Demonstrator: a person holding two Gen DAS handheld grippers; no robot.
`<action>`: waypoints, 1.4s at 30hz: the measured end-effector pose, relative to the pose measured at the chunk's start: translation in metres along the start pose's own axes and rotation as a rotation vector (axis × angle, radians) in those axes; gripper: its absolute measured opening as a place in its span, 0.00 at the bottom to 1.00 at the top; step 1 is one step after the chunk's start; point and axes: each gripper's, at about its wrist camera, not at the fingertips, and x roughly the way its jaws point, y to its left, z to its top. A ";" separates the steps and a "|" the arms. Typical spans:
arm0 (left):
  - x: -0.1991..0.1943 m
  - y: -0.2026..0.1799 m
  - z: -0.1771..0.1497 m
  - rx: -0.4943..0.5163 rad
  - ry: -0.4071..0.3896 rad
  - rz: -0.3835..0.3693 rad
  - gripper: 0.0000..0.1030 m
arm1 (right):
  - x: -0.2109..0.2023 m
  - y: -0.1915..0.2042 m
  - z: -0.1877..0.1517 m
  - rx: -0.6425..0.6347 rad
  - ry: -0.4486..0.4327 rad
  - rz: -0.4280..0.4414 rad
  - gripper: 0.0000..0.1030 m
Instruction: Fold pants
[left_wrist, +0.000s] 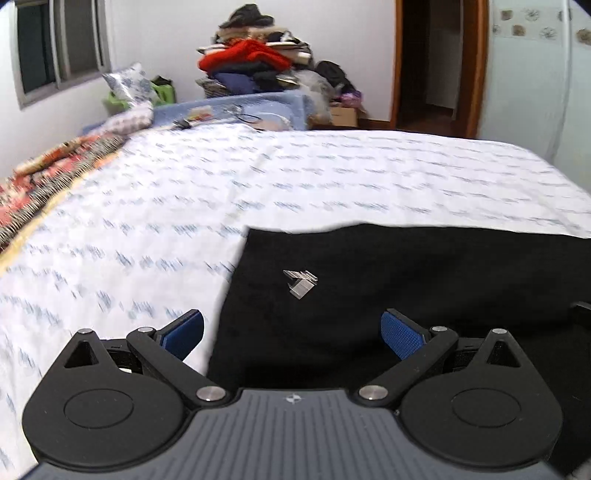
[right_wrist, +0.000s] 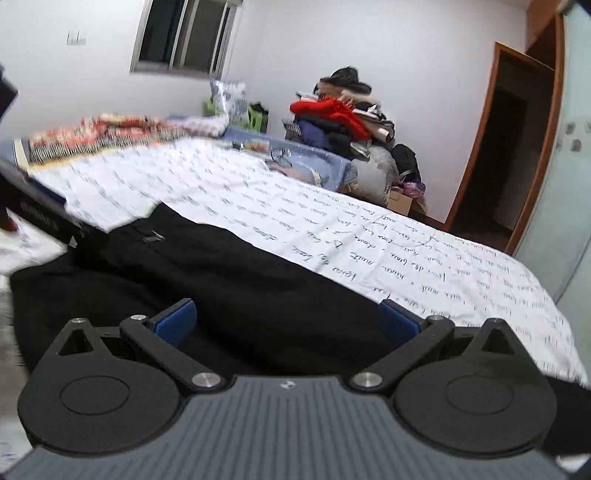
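pants (left_wrist: 406, 295) lie flat along the near edge of the bed (left_wrist: 295, 177), black cloth on a printed sheet. left gripper (left_wrist: 291, 334) and right gripper (right_wrist: 288, 325) hover just above them, jaws wide open, holding nothing. a grab that pinches only the top layer would likely drag the fold askew.

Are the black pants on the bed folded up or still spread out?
Cannot tell for sure: the black pants lie flat on the bed sheet in a long band, their ends out of view. Neither tongs holds them.
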 end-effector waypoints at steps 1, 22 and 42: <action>0.010 0.003 0.006 0.017 -0.007 0.019 1.00 | 0.009 -0.002 0.004 -0.027 0.008 0.001 1.00; 0.163 0.051 0.058 0.297 0.060 -0.332 1.00 | 0.225 -0.086 0.023 -0.147 0.276 0.425 1.00; 0.150 0.051 0.070 0.153 0.022 -0.377 0.19 | 0.220 -0.094 0.028 -0.073 0.224 0.437 0.04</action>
